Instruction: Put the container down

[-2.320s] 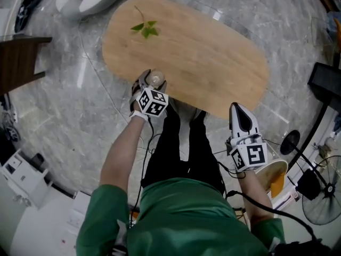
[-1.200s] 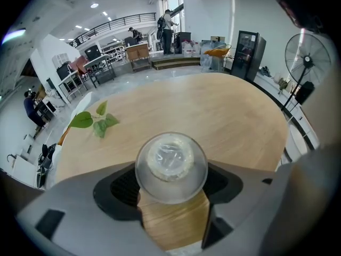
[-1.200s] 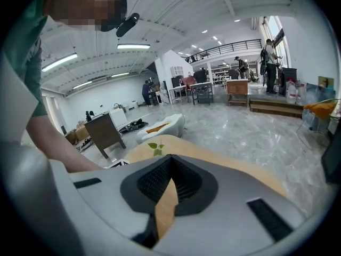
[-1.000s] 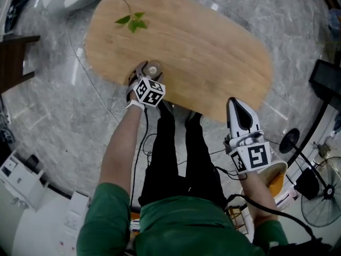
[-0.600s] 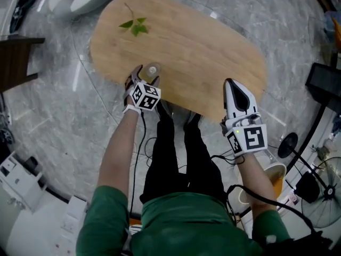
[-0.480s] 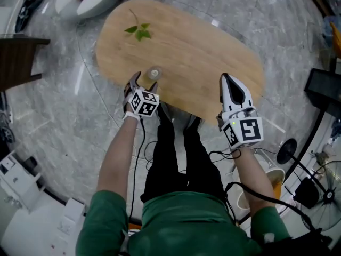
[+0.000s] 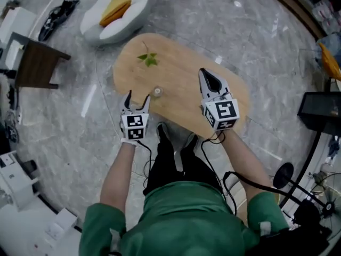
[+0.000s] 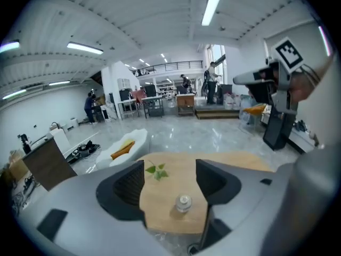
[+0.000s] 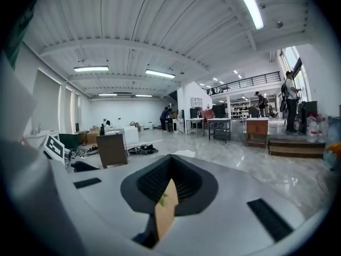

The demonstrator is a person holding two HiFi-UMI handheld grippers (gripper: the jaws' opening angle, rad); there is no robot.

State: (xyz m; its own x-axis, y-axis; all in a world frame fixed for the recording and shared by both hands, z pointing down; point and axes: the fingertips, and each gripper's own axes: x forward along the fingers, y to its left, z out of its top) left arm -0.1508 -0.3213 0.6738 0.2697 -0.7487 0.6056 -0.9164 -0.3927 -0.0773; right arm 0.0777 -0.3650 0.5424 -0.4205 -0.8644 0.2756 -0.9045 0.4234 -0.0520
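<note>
The container, a small clear glass jar (image 7: 157, 92), stands upright on the oval wooden table (image 7: 181, 68), near its front edge. My left gripper (image 7: 136, 100) hangs high above and just left of the jar, open. Its jaws have just been closing a little, with nothing between them. In the left gripper view the jar (image 8: 183, 202) shows far below in the gap of the left gripper (image 8: 169, 188). A green leaf sprig (image 7: 148, 59) lies farther back. My right gripper (image 7: 209, 79) is raised over the table's right part, shut and empty; the right gripper (image 9: 168, 196) shows only a sliver of table.
A white lounge seat with an orange cushion (image 7: 114, 12) stands beyond the table. A dark wooden side table (image 7: 37, 63) is at the left. Black equipment (image 7: 319, 111) and a round stand base (image 7: 282, 175) are at the right. Grey marble floor surrounds the table.
Both grippers have risen well above the table, and the left one has drawn back from the jar, which stays standing. The table now looks smaller and farther below.
</note>
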